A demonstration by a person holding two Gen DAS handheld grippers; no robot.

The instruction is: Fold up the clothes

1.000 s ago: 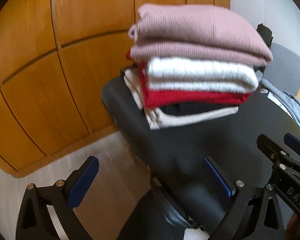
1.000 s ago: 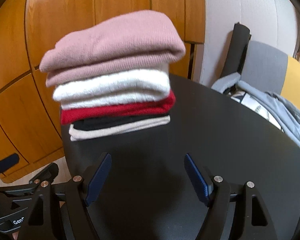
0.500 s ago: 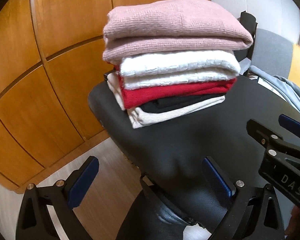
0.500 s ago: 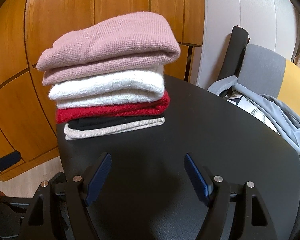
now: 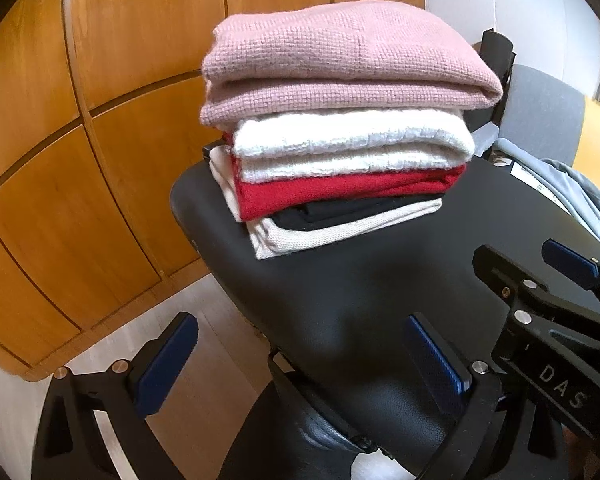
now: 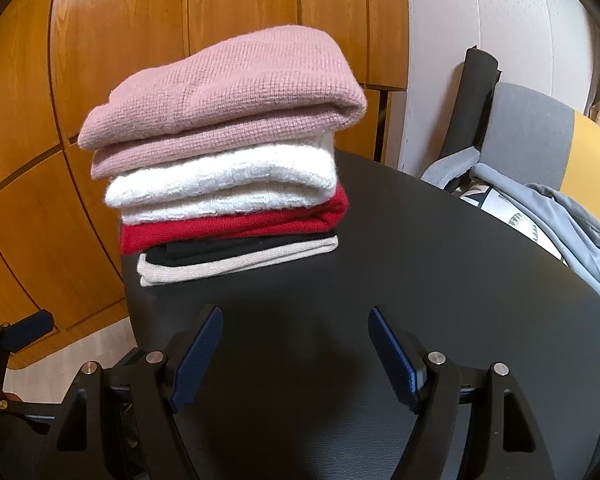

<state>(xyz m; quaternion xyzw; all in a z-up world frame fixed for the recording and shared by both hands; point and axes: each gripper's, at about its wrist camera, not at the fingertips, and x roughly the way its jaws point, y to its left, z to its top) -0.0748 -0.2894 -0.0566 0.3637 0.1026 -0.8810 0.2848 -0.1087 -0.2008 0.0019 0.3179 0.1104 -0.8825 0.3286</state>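
A stack of folded clothes stands at the far left corner of a black table: a pink sweater on top, then white, red, black and beige. It also shows in the right wrist view. My left gripper is open and empty at the table's near left edge. My right gripper is open and empty above the table, short of the stack. The right gripper also shows in the left wrist view. An unfolded grey garment lies at the table's right side.
Wooden wall panels stand behind and to the left. A grey chair with a black backrest post is at the back right. Light wood floor lies below the table's left edge.
Both grippers have shifted slightly, so the stack appears nearer and more central in the left wrist view. Both stay open and empty. The stack has not moved.
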